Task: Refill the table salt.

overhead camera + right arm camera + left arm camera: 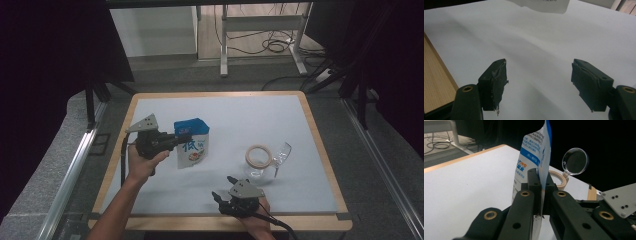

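White-topped table (300, 130), dim room: blue-and-white pouch (192, 142) upright left of centre, edge pinched in left gripper (176, 140), so grasp done, placement pending; right gripper (226, 194) idle near front edge, jaws apart, holding nothing.

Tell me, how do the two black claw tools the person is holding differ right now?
The left gripper has its jaws pinched shut on the edge of the blue-and-white pouch, while the right gripper has its jaws spread apart with nothing between them. The left gripper is raised, holding the pouch upright on the white table; the right gripper sits low near the table's front edge. Both are black, hand-held and carry a grey plate on top.
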